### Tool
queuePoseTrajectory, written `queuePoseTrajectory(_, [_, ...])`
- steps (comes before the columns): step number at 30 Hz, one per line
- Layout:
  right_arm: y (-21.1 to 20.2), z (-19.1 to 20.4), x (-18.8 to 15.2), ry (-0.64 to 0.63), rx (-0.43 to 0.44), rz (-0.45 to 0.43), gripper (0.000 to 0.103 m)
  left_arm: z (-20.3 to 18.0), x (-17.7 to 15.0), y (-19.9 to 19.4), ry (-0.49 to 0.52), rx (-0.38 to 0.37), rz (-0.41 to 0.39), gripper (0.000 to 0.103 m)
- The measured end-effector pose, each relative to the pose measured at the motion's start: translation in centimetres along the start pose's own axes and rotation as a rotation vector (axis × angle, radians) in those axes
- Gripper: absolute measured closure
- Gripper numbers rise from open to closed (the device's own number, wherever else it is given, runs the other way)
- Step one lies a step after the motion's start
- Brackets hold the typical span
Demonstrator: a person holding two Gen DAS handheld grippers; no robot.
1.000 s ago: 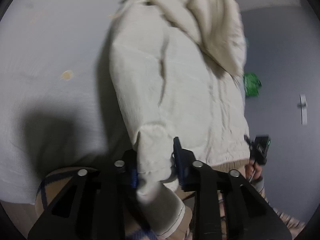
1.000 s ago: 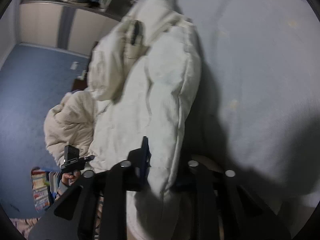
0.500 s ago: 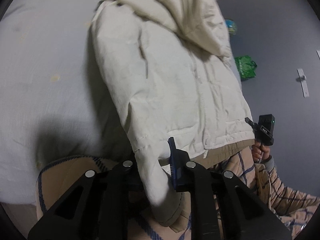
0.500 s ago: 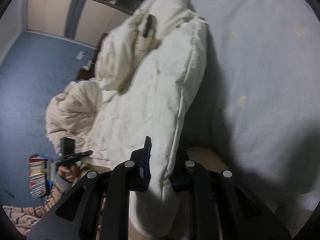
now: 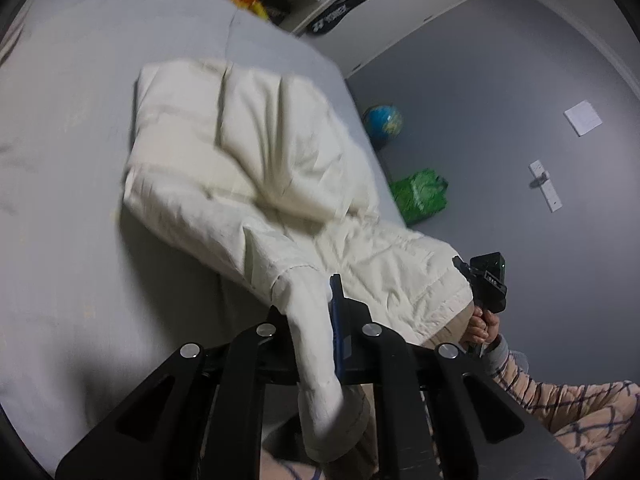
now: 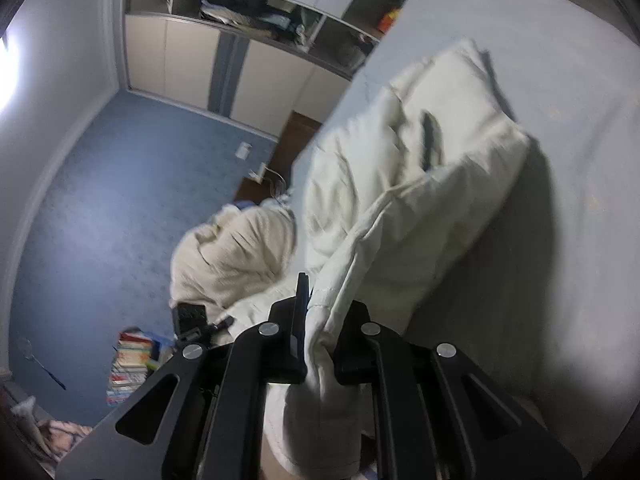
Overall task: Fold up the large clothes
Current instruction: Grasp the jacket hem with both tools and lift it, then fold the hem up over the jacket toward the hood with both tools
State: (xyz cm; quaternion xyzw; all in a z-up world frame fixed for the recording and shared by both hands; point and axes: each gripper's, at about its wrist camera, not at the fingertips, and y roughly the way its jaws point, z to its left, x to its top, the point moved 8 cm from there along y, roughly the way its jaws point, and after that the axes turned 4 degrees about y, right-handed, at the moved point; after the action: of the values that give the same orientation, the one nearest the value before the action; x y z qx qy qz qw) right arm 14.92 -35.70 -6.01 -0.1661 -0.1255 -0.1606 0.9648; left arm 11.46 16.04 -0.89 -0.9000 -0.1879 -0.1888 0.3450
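Your left gripper [image 5: 310,312] is clamped on a cuff of the cream jacket [image 5: 248,168], its jaws having just closed further with the fabric between them; your right gripper [image 6: 320,316] pinches the jacket's hem edge, tightened likewise; the jacket stretches from both grips onto the grey bed [image 5: 68,160]; beyond, a green bag [image 5: 420,194] and a globe [image 5: 382,120] sit on the floor; the open shelf [image 6: 256,4] holds folded clothes.
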Motion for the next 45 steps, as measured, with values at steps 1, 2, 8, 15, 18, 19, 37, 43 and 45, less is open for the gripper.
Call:
queuePoseTrajectory(1, [0.2,0.5,0.8,0.006,0.015,-0.013,0.096,-0.1,0.8,-0.2,-0.005,-0.009,-0.017,0.093])
queuePoseTrajectory(2, [0.4,0.9,1.7,0.015,0.03,-0.024,0.096,-0.2,1.5,-0.4,-0.013,-0.017,-0.035,0.093])
queuePoseTrajectory(8, [1.4,2.1,7.4,0.101,0.106,-0.122,0.096,0.9,6.4,-1.7,-0.1,-0.08,-0.149,0.093])
queuePoseTrajectory(15, [3.3,0.8,13.0,0.202,0.109,-0.205,0.096,2.5,12.3,-0.9,-0.161,-0.085,-0.204,0.093])
queuePoseTrajectory(18, [4.9,-0.3,15.3,0.245,0.091,-0.222,0.096,3.7,14.6,0.0,-0.181,-0.075,-0.205,0.093])
queuePoseTrajectory(19, [5.4,-0.7,16.0,0.259,0.084,-0.227,0.096,4.0,15.0,0.1,-0.186,-0.071,-0.204,0.093])
queuePoseTrajectory(37, [15.7,-12.9,24.8,0.562,-0.124,-0.202,0.088,16.4,23.6,10.0,-0.423,0.116,-0.126,0.087])
queuePoseTrajectory(43, [16.4,-13.6,25.2,0.597,-0.094,-0.182,0.063,17.3,23.4,10.4,-0.517,0.073,-0.158,0.034])
queuePoseTrajectory(45, [15.4,-13.1,25.5,0.593,-0.058,-0.207,0.041,16.3,23.6,8.9,-0.476,0.074,-0.207,0.018])
